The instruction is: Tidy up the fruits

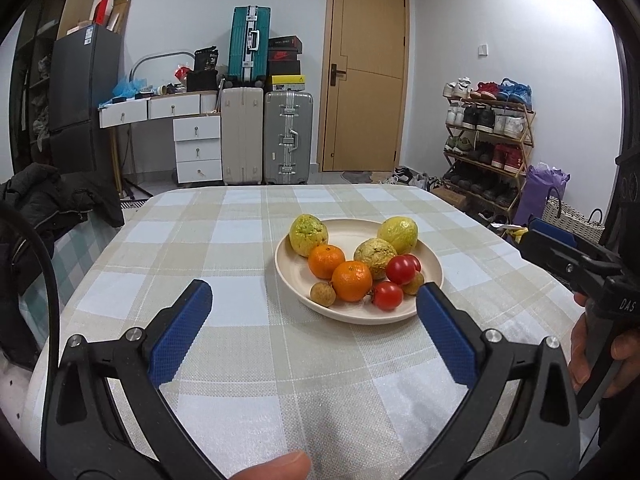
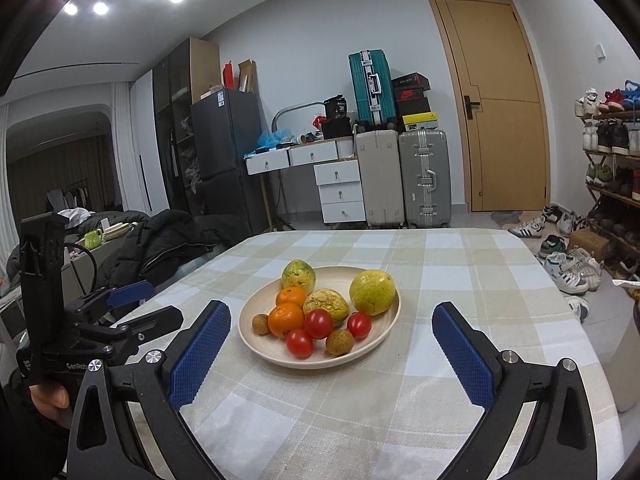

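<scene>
A cream plate (image 1: 430, 278) (image 2: 384, 324) sits mid-table and holds three yellow-green guavas (image 1: 308, 234) (image 2: 372, 292), two oranges (image 1: 352, 280) (image 2: 285, 320), three red tomatoes (image 1: 400, 270) (image 2: 319, 323) and two small brown longans (image 1: 322, 294) (image 2: 339, 341). My left gripper (image 1: 314, 294) is open, hovering just short of the plate's near rim with nothing between its fingers. My right gripper (image 2: 331, 314) is also open and empty, its blue pads (image 2: 200, 356) either side of the plate's near edge. Each gripper shows at the side of the other's view.
The table has a checked beige and white cloth (image 1: 240, 248). A black jacket (image 1: 44, 200) lies off its left edge. Suitcases (image 1: 288, 142), white drawers (image 1: 198, 148), a door and a shoe rack (image 1: 486, 140) stand behind.
</scene>
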Available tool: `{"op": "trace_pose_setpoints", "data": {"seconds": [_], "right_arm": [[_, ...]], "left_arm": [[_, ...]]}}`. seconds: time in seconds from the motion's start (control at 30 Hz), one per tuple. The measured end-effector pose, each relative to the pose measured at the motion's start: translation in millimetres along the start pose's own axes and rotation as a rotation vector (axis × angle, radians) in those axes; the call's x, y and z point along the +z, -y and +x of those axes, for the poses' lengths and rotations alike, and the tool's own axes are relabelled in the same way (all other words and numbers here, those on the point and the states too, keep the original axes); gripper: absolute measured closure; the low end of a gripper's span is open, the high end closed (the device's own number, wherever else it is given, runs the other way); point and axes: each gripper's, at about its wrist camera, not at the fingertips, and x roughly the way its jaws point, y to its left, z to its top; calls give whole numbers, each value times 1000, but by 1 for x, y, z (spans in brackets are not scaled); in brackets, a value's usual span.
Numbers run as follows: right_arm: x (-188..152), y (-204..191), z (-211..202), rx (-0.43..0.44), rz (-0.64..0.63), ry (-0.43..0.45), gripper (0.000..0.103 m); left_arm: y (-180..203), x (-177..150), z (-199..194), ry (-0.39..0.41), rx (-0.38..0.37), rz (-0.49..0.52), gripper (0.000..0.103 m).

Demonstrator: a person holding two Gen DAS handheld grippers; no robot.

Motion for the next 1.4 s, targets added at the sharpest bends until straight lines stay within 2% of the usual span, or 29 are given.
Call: {"op": "trace_pose_setpoints", "data": {"seconds": [0.5,0.77,1.4], "right_arm": [[-4,-7,-4,-44,-46,18,0],[-5,-14,-4,-46,-87,12,0],[-5,-15,-5,-46,-84,10,0]], "left_arm": [[2,0,-2,12,2,4,1],[1,0,-2,9,1,-2,1],[1,0,-2,8,2,-1,1]]}}
